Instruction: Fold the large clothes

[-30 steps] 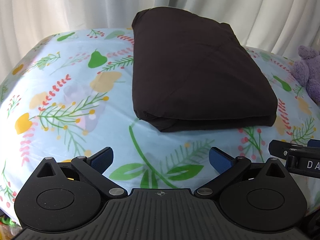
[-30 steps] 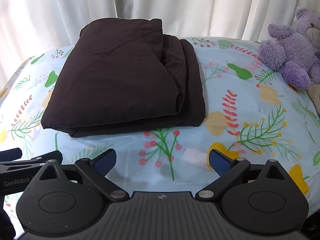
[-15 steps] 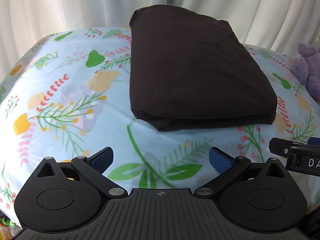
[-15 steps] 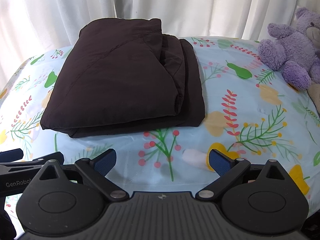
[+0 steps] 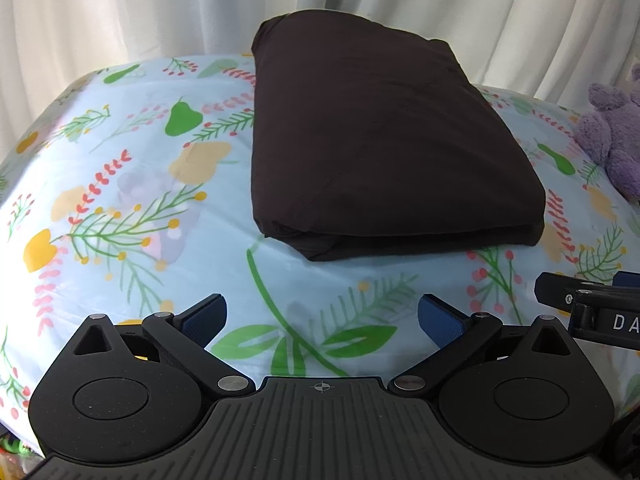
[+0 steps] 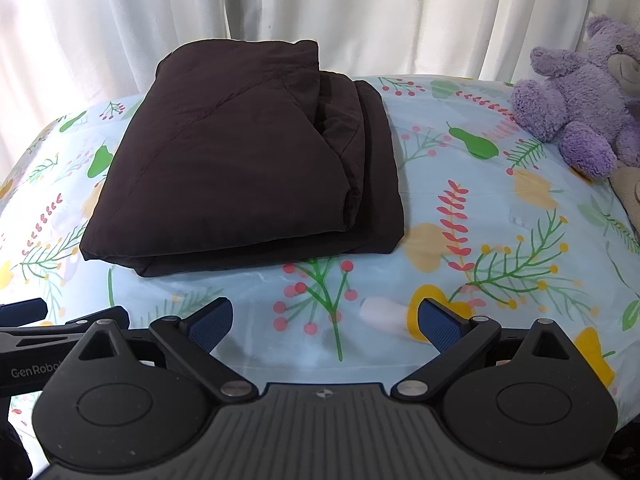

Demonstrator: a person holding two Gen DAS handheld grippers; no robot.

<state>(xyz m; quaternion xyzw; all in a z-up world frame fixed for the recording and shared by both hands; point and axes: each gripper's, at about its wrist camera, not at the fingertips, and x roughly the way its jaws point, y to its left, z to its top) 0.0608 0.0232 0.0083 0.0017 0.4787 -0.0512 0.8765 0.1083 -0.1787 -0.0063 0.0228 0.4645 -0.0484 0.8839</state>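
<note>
while both claws gape wide and empty, the folded dark garment lies just ahead.

Your left tool is matte black: 2 round housings with teardrop tops and triangular cutouts, linked by angled arms with silver pivot screws. A ribbed grey plate bearing a small crosshair mark sits between them. Its fingertips carry textured blue pads. Your right tool has the same build. White lettering marks each tool's side: "GenRobo" on the left, "DA" on the right.
</note>
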